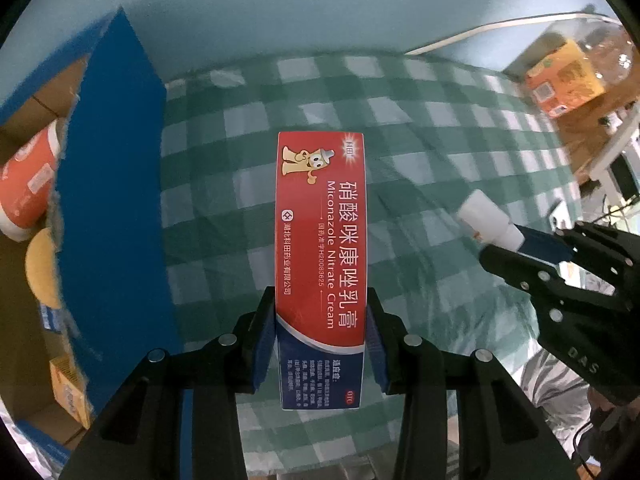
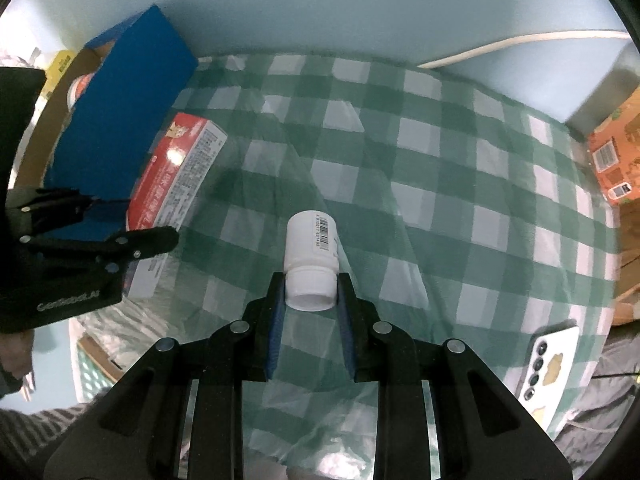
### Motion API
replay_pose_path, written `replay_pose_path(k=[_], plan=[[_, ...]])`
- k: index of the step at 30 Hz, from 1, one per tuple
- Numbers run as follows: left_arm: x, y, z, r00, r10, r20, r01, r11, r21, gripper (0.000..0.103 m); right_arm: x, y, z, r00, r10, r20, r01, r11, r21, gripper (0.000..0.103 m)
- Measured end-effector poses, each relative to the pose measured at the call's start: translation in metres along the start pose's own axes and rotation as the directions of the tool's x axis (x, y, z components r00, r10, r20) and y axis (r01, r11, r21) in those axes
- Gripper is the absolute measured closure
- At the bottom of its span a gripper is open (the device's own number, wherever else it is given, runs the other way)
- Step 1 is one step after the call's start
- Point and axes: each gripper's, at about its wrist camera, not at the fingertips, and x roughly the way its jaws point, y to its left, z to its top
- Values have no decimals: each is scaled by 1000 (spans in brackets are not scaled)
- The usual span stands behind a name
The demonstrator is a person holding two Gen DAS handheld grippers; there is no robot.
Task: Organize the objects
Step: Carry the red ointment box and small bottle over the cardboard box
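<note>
Above the green-checked cloth table (image 1: 420, 128), your left tool (image 1: 320, 340) clamps a glossy red-and-blue cardboard cream box (image 1: 320, 240); your right tool (image 2: 310, 300) grips a smooth white plastic bottle (image 2: 312, 240) near the blue open carton (image 2: 120, 92).

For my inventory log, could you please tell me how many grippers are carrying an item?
2: the left gripper grips the miconazole cream box; the right gripper grips the white bottle.

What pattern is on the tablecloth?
Green-and-white checks on the tablecloth, clearest in the right wrist view.
</note>
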Motion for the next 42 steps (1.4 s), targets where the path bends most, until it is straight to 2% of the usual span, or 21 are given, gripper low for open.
replay_pose_path(k=[2, 7, 16, 19, 21, 29, 42], plan=[[-11, -8, 0, 1000, -3, 11, 3, 1000, 19, 62, -7, 2, 0, 1000, 0, 8, 0, 1000, 1, 79], [-32, 3, -5, 999, -27, 37, 25, 999, 45, 62, -31, 8, 2, 1000, -6, 31, 6, 1000, -7, 79], [-64, 8, -1, 995, -36, 95, 31, 998, 53, 62, -75, 33, 14, 996, 12, 93, -10, 1000, -22, 79], [-71, 17, -2, 994, -37, 98, 33, 999, 42, 62, -74, 49, 25, 994, 19, 110, -14, 999, -41, 79], [-77, 25, -3, 994, -39, 102, 36, 999, 26, 62, -92, 50, 24, 992, 24, 122, -18, 999, -51, 79], [-106, 56, -14, 990, -38, 135, 42, 999, -25, 62, -113, 81, 38, 987, 46, 151, -33, 995, -90, 79], [-124, 105, -32, 987, -36, 155, 57, 989, -135, 62, -117, 139, 59, 986, 91, 137, -66, 981, -180, 79]])
